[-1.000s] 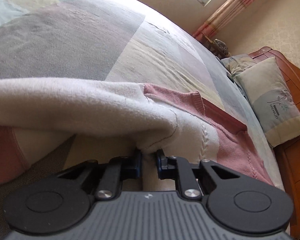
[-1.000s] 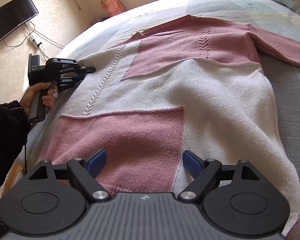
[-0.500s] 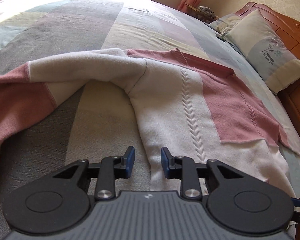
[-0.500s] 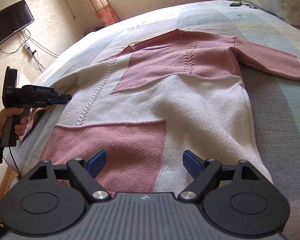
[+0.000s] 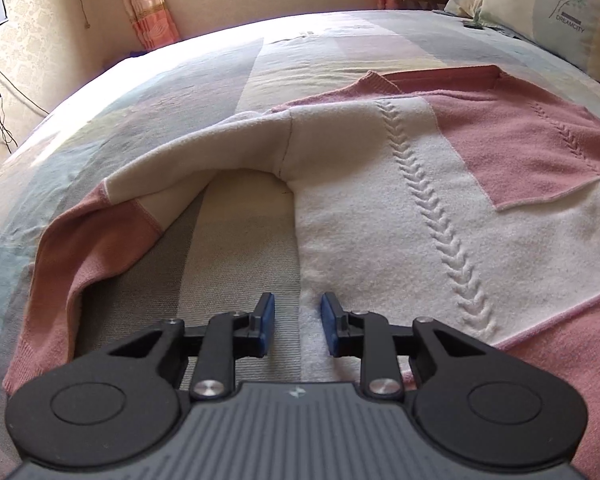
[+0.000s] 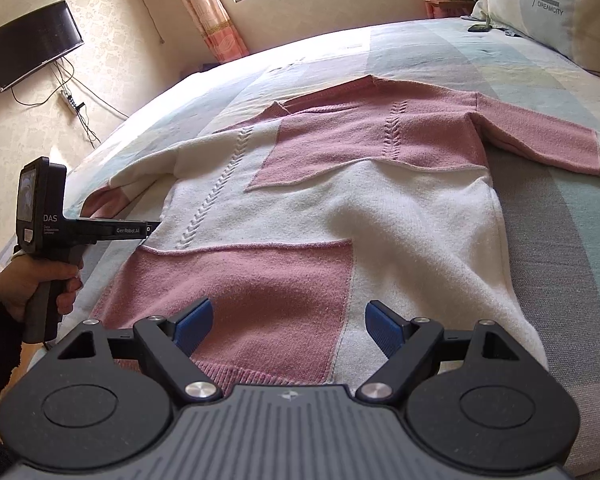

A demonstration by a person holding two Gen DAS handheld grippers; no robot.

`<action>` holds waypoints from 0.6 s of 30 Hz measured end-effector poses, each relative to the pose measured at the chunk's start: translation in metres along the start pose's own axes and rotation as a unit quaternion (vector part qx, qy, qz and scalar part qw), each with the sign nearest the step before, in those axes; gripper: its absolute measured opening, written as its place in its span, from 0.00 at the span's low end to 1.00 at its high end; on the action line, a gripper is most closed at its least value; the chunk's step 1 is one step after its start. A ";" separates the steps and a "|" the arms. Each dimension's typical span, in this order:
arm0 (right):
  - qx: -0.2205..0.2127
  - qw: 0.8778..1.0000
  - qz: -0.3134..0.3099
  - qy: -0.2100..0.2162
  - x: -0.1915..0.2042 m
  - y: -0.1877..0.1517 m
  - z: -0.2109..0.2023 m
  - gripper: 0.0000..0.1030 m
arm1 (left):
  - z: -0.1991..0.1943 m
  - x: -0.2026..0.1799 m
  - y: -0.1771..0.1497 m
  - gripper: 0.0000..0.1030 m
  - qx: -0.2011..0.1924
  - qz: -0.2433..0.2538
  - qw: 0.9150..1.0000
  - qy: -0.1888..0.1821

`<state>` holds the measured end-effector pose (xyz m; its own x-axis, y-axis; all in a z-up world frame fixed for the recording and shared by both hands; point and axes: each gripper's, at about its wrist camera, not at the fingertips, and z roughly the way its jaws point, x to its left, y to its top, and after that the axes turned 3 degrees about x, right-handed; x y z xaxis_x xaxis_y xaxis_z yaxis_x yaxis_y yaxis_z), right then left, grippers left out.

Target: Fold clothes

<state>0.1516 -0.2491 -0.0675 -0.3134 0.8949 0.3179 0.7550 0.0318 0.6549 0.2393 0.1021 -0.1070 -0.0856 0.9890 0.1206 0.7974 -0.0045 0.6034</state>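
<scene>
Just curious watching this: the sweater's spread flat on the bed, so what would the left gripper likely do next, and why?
Probably reach for the near sleeve and fold it across the sweater: the left gripper, jaws opening, holds nothing, and that sleeve lies bent outward.

Pink-white sweater (image 6: 340, 208) flat on bed (image 6: 560, 240), right gripper (image 6: 288, 324) wide

Pink-and-cream knitted sweater (image 6: 320, 216): soft, fuzzy matt wool-like cloth, raised braid stitch down the front, ribbed hem at near edge. Pastel patchwork bed cover (image 5: 188, 88): matt woven cloth w/ fine ribbed texture. Black left gripper (image 5: 297, 330) & right gripper (image 6: 288, 326): matt plastic, grooved grey housing, shiny metal pivot screws, blue ribbed pads (image 6: 384, 328). Far-right pale printed pillow (image 6: 548, 12): smooth cloth.
</scene>
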 end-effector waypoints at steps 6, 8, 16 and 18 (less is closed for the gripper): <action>-0.014 1.000 0.012 -0.023 -0.025 0.002 -0.014 0.85 | -0.032 0.018 0.006 0.22 -0.008 -0.040 0.998 -0.046; -0.018 0.999 0.015 -0.032 -0.038 0.010 -0.016 0.85 | -0.044 0.007 0.008 0.25 -0.021 -0.038 0.994 -0.097; 0.009 0.996 0.064 -0.056 -0.128 0.061 0.029 0.73 | -0.041 -0.063 -0.013 0.53 -0.002 0.056 0.987 -0.150; 0.028 0.994 0.100 -0.031 -0.146 0.059 0.044 0.63 | -0.038 -0.062 -0.021 0.54 0.013 0.052 0.987 -0.153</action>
<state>0.2676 -0.3582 -0.1051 -0.1185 0.9111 0.3948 0.8301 -0.1273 0.5429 0.2055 0.0355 -0.0976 0.1775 0.9820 -0.0652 0.8081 -0.1077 0.5792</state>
